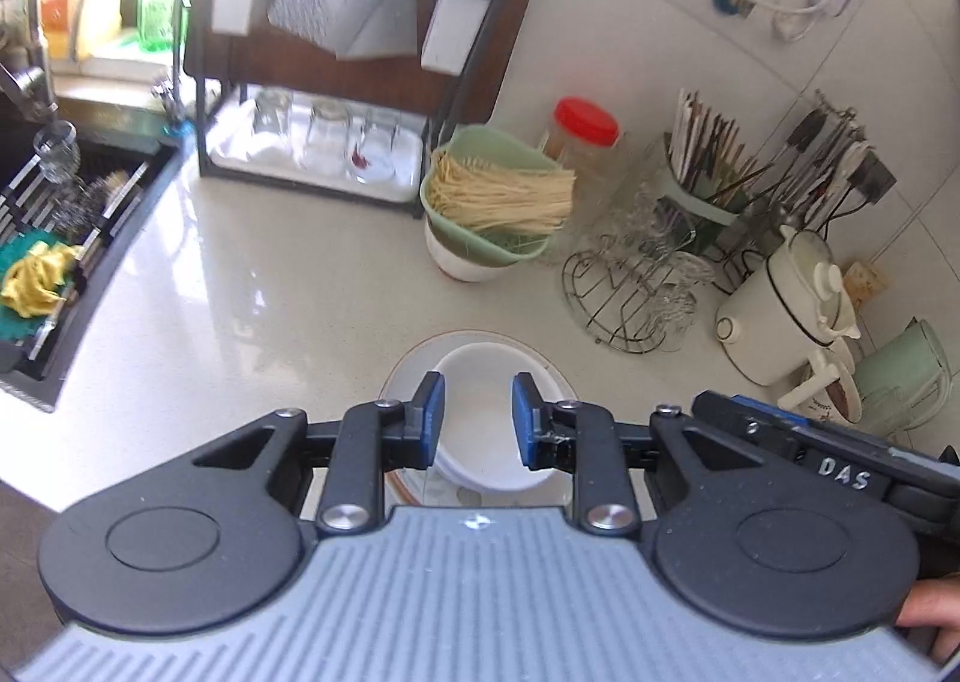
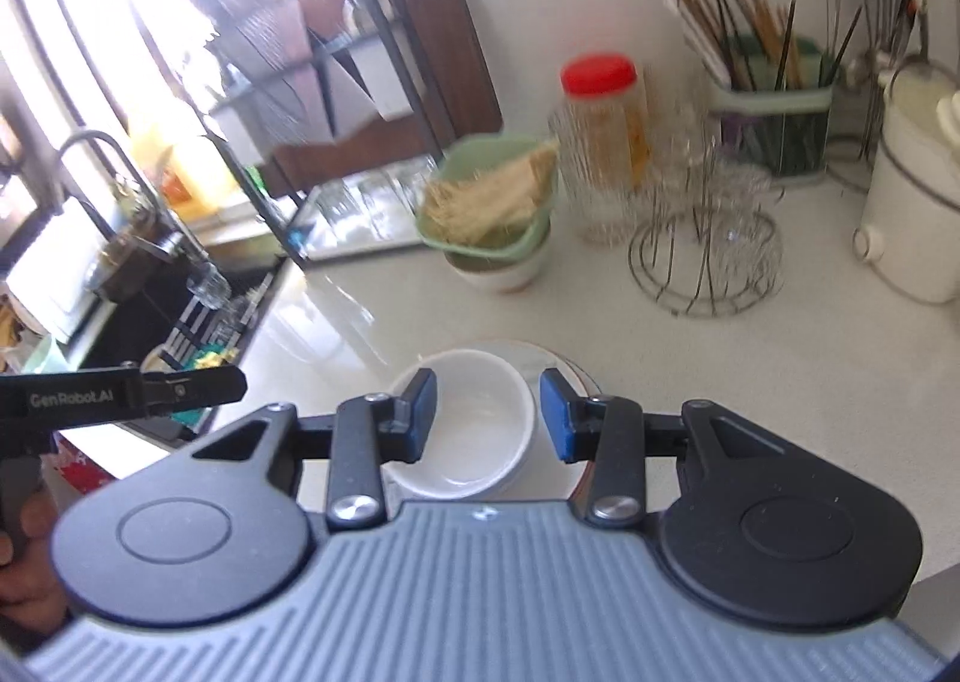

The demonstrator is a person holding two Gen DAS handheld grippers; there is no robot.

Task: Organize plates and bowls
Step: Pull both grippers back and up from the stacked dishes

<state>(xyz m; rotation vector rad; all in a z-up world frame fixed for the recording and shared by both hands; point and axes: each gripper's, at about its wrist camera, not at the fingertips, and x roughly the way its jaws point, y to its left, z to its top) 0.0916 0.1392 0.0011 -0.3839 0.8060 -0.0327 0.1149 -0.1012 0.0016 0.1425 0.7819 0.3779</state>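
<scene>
A white bowl (image 1: 489, 424) sits on a plate (image 1: 399, 376) on the pale table (image 1: 240, 292), low in the middle of both views. The left hand-held gripper (image 1: 478, 421) hangs over the bowl, jaws parted and gripping nothing. The right hand-held gripper (image 2: 487, 418) is likewise wide and empty above the bowl (image 2: 474, 430). Behind, toward the upper middle, stands a green basket of noodles (image 1: 498, 202), with a red-lidded jar (image 1: 585, 132) beside it.
</scene>
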